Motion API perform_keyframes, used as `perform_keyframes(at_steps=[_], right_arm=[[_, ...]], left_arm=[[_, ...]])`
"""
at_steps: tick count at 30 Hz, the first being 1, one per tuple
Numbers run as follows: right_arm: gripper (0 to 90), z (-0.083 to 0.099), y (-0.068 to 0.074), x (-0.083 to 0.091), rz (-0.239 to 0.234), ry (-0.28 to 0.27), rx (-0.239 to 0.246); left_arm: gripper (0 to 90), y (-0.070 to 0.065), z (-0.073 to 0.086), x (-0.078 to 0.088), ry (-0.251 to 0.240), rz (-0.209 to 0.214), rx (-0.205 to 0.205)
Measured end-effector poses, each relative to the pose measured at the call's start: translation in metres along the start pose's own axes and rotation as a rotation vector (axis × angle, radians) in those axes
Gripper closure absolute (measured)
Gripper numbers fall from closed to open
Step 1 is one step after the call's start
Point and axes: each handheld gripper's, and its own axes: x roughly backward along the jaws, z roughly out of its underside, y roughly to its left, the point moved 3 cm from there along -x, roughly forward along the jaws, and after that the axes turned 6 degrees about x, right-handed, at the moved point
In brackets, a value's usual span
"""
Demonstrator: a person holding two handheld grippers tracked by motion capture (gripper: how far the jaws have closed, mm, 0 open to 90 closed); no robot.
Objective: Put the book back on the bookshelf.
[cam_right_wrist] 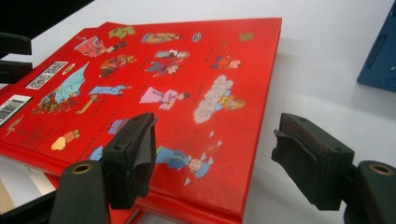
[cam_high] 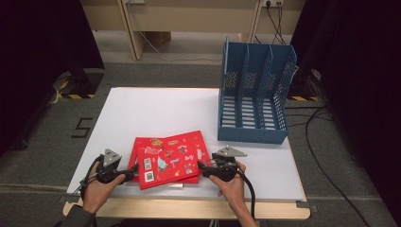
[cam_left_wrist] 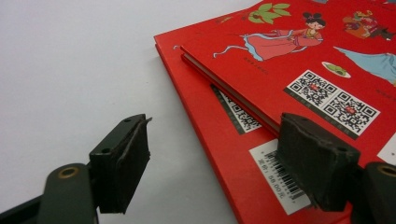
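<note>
I see the white bench point(cam_high: 142, 113) with a blue file rack point(cam_high: 253, 92) at two o'clock. Two stacked red picture books point(cam_high: 170, 158) lie near six o'clock. My left claw point(cam_high: 131, 173) and right claw point(cam_high: 202, 168) flank them, both gaping, gripping nothing.

Blue file rack point(cam_high: 254, 92) on white table point(cam_high: 142, 113), beyond carpeted floor point(cam_high: 42, 137)
</note>
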Motion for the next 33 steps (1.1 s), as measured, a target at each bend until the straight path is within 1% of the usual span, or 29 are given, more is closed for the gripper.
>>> perform_keyframes(at_steps=[2,3,5,8,10,11,14,16,18,20,22,23,24,25,26,28,30,31,33], right_arm=[[29.1,0.002,-0.002,-0.001,-0.015,0.002,-0.008],[28.3,0.003,-0.002,-0.002,-0.023,0.009,-0.023],[27.1,0.005,-0.003,-0.004,-0.035,0.019,-0.032],[26.3,0.006,-0.003,-0.006,-0.058,0.017,-0.052],[24.2,0.006,-0.003,-0.008,-0.071,0.022,-0.075],[23.8,0.007,-0.003,-0.008,-0.075,0.021,-0.084],[23.0,0.008,-0.004,-0.01,-0.088,0.024,-0.12],[23.0,0.008,-0.005,-0.011,-0.098,0.028,-0.135],[24.5,0.007,-0.007,-0.011,-0.101,0.028,-0.134],[27.6,0.006,-0.008,-0.01,-0.094,0.027,-0.164],[33.0,0.005,-0.011,-0.009,-0.092,0.017,-0.187],[33.6,0.005,-0.012,-0.008,-0.095,0.01,-0.201],[33.8,0.004,-0.014,-0.007,-0.106,-0.003,-0.223],[33.9,0.003,-0.015,-0.006,-0.114,-0.018,-0.259],[34.6,0.002,-0.016,-0.004,-0.127,-0.032,-0.281],[35.3,0.0,-0.017,-0.002,-0.122,-0.049,-0.292],[35.4,-0.003,-0.017,0.002,-0.132,-0.073,-0.324],[35.4,-0.004,-0.018,0.004,-0.138,-0.093,-0.34],[35.5,-0.007,-0.02,0.007,-0.155,-0.116,-0.378]], left_arm=[[24.1,-0.002,0.0,0.0,0.0,-0.001,-0.005],[24.1,-0.002,0.0,0.0,0.0,0.0,-0.007],[24.1,-0.003,0.0,0.0,0.0,0.002,-0.004],[24.1,-0.004,0.0,0.0,0.001,0.002,-0.006],[24.1,-0.004,0.0,0.0,0.003,0.0,-0.009],[24.1,-0.004,0.0,0.0,0.001,0.0,-0.002],[24.2,-0.005,0.0,0.0,0.002,-0.005,-0.002],[24.7,-0.006,0.0,0.0,-0.001,-0.016,-0.007],[25.7,-0.007,0.0,0.0,0.0,-0.016,-0.01],[26.4,-0.009,0.0,0.0,0.0,-0.018,-0.012],[29.2,-0.01,0.0,0.001,0.004,-0.019,-0.019],[31.3,-0.012,0.0,0.001,0.004,-0.017,-0.025],[33.5,-0.013,0.0,0.001,0.001,-0.017,-0.029],[34.5,-0.014,0.0,0.001,-0.001,-0.025,-0.035],[35.4,-0.015,0.0,0.001,-0.002,-0.022,-0.032],[39.5,-0.018,0.0,0.001,-0.006,-0.021,-0.031],[43.5,-0.02,0.0,0.001,-0.007,-0.014,-0.028],[46.0,-0.021,0.0,0.001,-0.006,-0.014,-0.029],[46.8,-0.023,0.0,0.0,-0.016,-0.018,-0.028]])
